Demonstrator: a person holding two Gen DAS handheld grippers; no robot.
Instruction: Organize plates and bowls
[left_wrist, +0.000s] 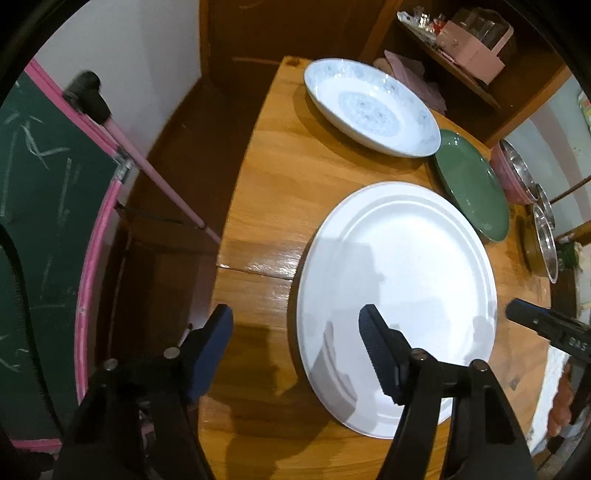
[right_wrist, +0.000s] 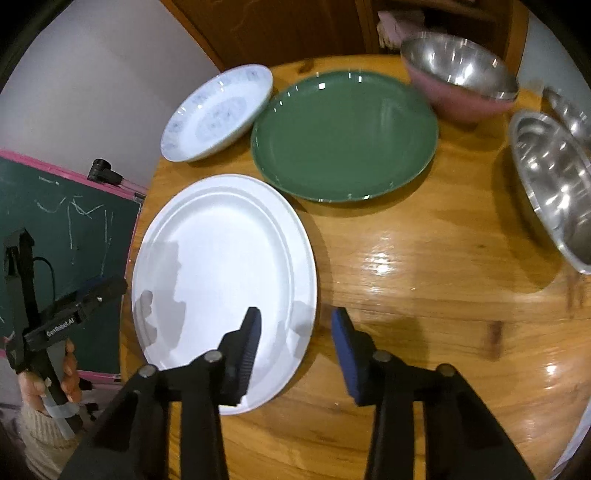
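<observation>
A large white plate lies flat on the round wooden table. Beyond it lie a green plate and a white-and-blue patterned dish. A pink bowl with a steel bowl nested inside stands at the back right, with more steel bowls beside it. My left gripper is open, straddling the white plate's near left rim. My right gripper is open over the plate's near right rim.
A green chalkboard with a pink frame stands left of the table. A wooden shelf with a pink box is behind the table. The table edge drops off close at the left.
</observation>
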